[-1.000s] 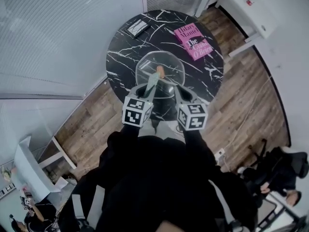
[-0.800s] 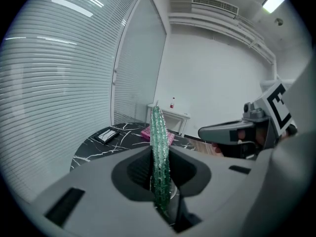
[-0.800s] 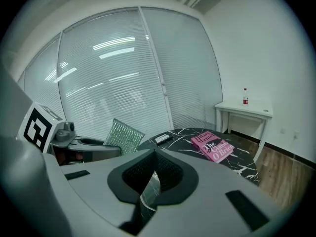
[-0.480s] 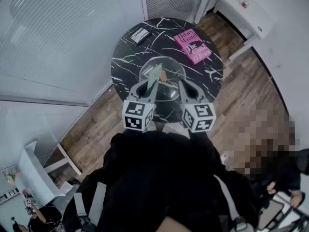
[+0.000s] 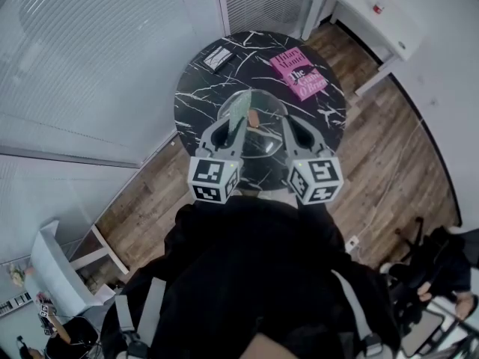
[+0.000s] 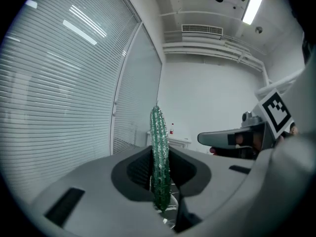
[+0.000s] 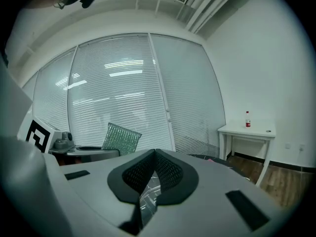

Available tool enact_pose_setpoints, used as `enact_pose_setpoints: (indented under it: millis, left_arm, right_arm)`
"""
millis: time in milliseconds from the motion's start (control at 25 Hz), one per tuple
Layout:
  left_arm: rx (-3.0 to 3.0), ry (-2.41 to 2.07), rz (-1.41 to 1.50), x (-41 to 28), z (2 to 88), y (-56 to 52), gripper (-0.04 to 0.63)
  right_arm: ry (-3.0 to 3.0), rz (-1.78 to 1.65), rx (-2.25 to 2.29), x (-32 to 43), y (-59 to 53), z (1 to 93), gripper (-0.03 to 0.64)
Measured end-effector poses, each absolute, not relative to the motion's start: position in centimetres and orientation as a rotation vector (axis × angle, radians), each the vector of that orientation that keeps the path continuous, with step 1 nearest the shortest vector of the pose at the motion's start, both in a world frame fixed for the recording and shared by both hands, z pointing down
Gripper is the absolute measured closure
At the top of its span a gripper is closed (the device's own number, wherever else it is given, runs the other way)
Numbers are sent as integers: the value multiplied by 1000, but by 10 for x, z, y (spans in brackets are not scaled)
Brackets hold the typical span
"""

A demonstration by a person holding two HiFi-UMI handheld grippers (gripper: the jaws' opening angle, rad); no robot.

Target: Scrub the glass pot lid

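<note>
The glass pot lid (image 5: 263,145), with a brown knob (image 5: 253,117), lies flat on the round black marble table (image 5: 194,96). My left gripper (image 5: 230,129) is shut on a green scrub pad (image 5: 240,109) that stands above the lid's left half. In the left gripper view the scrub pad (image 6: 159,157) shows edge-on between the jaws. My right gripper (image 5: 285,123) hovers over the lid's right side, shut with nothing in it; its jaws (image 7: 154,153) meet at the tips. Both gripper views look out level at the room, and the lid is out of view in them.
A pink book (image 5: 299,73) lies at the table's far right, and a small dark flat object (image 5: 218,56) at the far left. Glass walls with blinds (image 5: 90,58) stand to the left. A white side table (image 5: 367,10) carries a red bottle (image 5: 381,4). A person sits at the lower right (image 5: 438,264).
Both grippers have risen slightly toward the head camera and spread a little apart. The green scrub pad stays in the left gripper. The lid has not moved.
</note>
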State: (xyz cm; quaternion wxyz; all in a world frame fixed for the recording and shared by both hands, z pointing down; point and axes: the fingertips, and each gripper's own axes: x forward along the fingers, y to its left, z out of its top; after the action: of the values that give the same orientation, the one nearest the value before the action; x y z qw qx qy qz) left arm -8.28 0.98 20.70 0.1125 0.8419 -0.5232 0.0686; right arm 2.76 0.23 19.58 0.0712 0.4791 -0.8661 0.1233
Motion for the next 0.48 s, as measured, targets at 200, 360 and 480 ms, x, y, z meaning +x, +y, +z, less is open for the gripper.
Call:
enact_pose_setpoints:
  millis: [200,360,480]
  left_arm:
    - [2483,-1573,183,-85,203,8,532]
    - [2485,-1598,166,-85,201,7,532]
    - [2492,-1620,173,-84,201,6,532]
  right_arm:
    - [-2625,321,1426,26,4,190,614]
    - [-2638,294,1425,28,4,189,614]
    - [-2635,295,1439,33,2,189,614]
